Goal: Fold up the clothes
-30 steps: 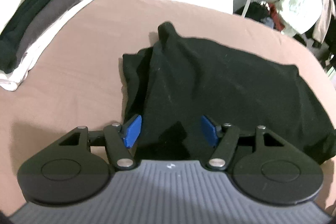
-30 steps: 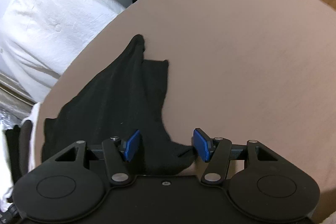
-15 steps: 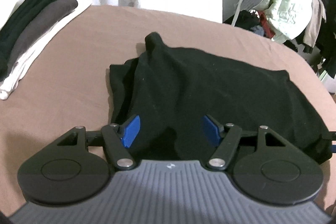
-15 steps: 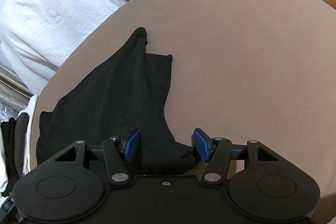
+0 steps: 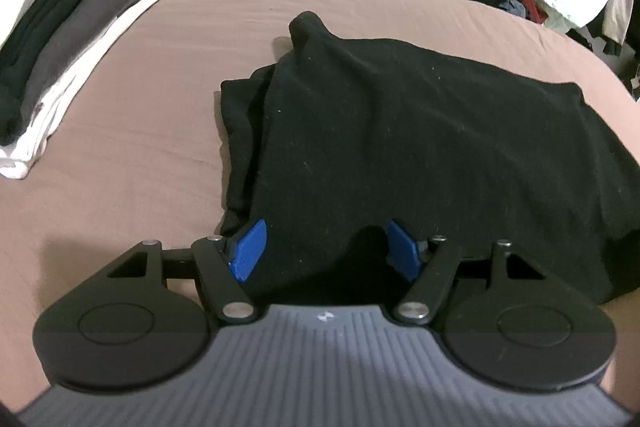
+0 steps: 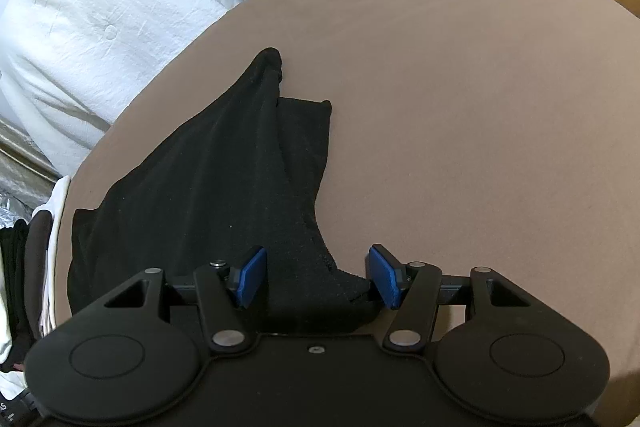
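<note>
Black garment (image 5: 420,131) lies partly folded on brown bedsheet (image 5: 160,99), one corner bunched into raised peak at far end. Left gripper (image 5: 326,247) over near edge, blue pads (image 5: 248,251) spread apart, cloth below and between them, pads not pressing it. Right gripper (image 6: 316,277) at opposite near corner of black garment (image 6: 224,179), blue pads (image 6: 251,277) apart, cloth edge between them, no squeeze visible. Stack of folded clothes (image 5: 56,39) at left of bed. White duvet (image 6: 88,39) beyond bedsheet (image 6: 480,107).
</note>
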`<state>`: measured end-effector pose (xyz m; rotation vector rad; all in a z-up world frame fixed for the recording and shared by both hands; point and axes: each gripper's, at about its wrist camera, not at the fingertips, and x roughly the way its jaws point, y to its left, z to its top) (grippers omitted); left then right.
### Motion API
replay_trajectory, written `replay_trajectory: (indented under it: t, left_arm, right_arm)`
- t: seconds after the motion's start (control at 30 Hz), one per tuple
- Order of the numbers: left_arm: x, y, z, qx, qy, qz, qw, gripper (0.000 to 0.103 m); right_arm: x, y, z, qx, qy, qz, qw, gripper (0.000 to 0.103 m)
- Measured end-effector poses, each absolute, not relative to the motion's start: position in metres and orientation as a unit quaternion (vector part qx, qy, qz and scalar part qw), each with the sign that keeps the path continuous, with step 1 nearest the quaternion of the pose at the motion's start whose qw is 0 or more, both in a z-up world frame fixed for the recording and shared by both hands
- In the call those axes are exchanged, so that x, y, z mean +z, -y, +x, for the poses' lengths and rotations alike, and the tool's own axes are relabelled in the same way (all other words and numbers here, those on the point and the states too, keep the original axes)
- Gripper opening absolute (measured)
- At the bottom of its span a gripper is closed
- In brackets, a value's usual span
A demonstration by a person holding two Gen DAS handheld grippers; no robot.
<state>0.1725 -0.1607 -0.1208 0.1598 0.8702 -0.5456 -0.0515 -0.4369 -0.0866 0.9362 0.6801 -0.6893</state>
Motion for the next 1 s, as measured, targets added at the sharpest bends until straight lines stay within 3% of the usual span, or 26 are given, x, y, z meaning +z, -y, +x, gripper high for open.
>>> replay_trajectory:
  t: [0.17,0.23,0.4,0.6,1.0]
  left_arm:
    - [-0.126,0.165,0.171,-0.24,-0.433,0.103,0.863,0.067]
    - [-0.131,0.165,0.171,-0.219,-0.449,0.115,0.858,0.072]
    - [-0.13,0.153,0.177,-0.224,-0.464,0.061,0.855,0.072]
    - [-0.11,0.151,0.171,-0.271,-0.421,0.011,0.865,0.072]
    - [-0.132,0.163,0.178,-0.246,-0.481,0.073,0.838,0.072]
  right_arm:
    - [-0.087,0.437,-0.05,-0.32,-0.317,0.431,0.782,0.063]
    - [-0.088,0.437,-0.05,-0.32,-0.317,0.43,0.782,0.063]
    - [-0.088,0.437,-0.05,-0.32,-0.318,0.43,0.782,0.063]
    - [-0.089,0.438,-0.051,-0.321,-0.317,0.432,0.781,0.063]
    - [-0.087,0.44,-0.053,-0.325,-0.3,0.423,0.791,0.063]
